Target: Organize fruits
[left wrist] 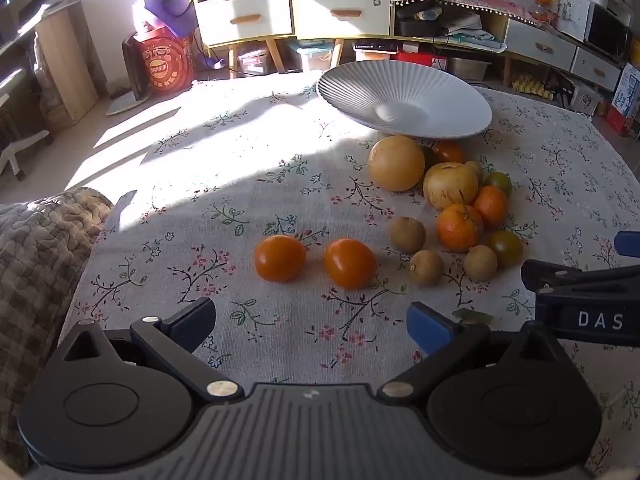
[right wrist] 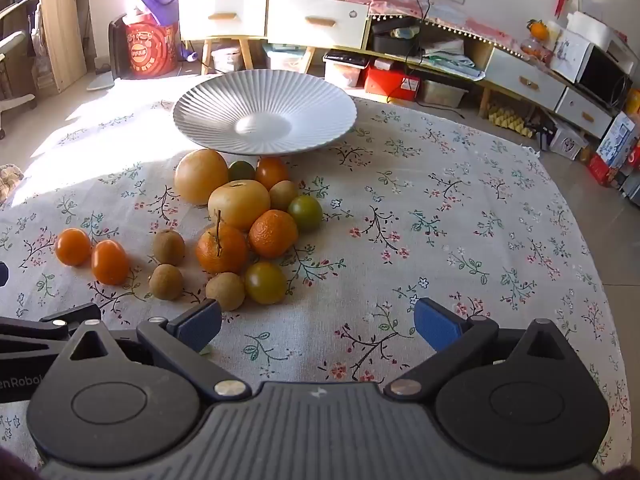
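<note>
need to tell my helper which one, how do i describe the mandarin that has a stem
Start at the white ribbed plate on the floral tablecloth and go to the fruit pile in front of it. The stemmed mandarin sits at the pile's near side; a thin twig sticks up from its top, unlike the mandarin beside it.

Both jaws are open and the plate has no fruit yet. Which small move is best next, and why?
Probably lower the left gripper over the nearer orange tomato. It lies apart from the pile, right ahead of the open jaws, and the white plate is empty.
</note>
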`<state>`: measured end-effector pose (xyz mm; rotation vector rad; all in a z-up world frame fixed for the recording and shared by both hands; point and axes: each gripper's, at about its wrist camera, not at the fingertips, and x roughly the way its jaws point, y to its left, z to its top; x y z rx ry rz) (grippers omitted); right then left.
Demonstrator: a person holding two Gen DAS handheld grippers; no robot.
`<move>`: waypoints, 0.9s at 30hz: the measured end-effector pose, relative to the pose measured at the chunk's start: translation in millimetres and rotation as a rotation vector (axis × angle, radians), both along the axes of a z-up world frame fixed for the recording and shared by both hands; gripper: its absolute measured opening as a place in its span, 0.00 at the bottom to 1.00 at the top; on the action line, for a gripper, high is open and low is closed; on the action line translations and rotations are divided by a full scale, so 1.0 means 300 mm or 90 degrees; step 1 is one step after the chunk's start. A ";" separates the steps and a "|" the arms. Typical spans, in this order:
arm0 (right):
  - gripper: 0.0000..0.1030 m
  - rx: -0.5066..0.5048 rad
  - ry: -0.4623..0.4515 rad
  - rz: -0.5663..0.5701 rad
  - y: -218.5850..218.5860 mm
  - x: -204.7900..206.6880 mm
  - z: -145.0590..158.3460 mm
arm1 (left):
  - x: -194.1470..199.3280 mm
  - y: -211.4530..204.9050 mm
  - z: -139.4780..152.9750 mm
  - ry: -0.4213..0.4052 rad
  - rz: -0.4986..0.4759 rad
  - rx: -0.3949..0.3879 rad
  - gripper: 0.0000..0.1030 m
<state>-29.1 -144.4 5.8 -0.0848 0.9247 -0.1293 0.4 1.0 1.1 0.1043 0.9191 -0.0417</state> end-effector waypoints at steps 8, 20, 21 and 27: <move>1.00 0.000 -0.002 0.000 0.007 0.001 -0.003 | 0.001 0.001 -0.003 0.003 -0.001 0.003 0.90; 1.00 -0.001 -0.002 -0.001 0.006 0.001 -0.002 | 0.001 0.002 -0.004 0.004 -0.002 0.002 0.90; 1.00 -0.001 -0.003 -0.001 0.010 0.008 0.002 | 0.001 0.002 -0.004 0.004 -0.003 0.002 0.90; 1.00 -0.001 -0.002 -0.001 0.010 0.001 -0.002 | 0.001 0.002 -0.008 0.009 -0.003 0.003 0.90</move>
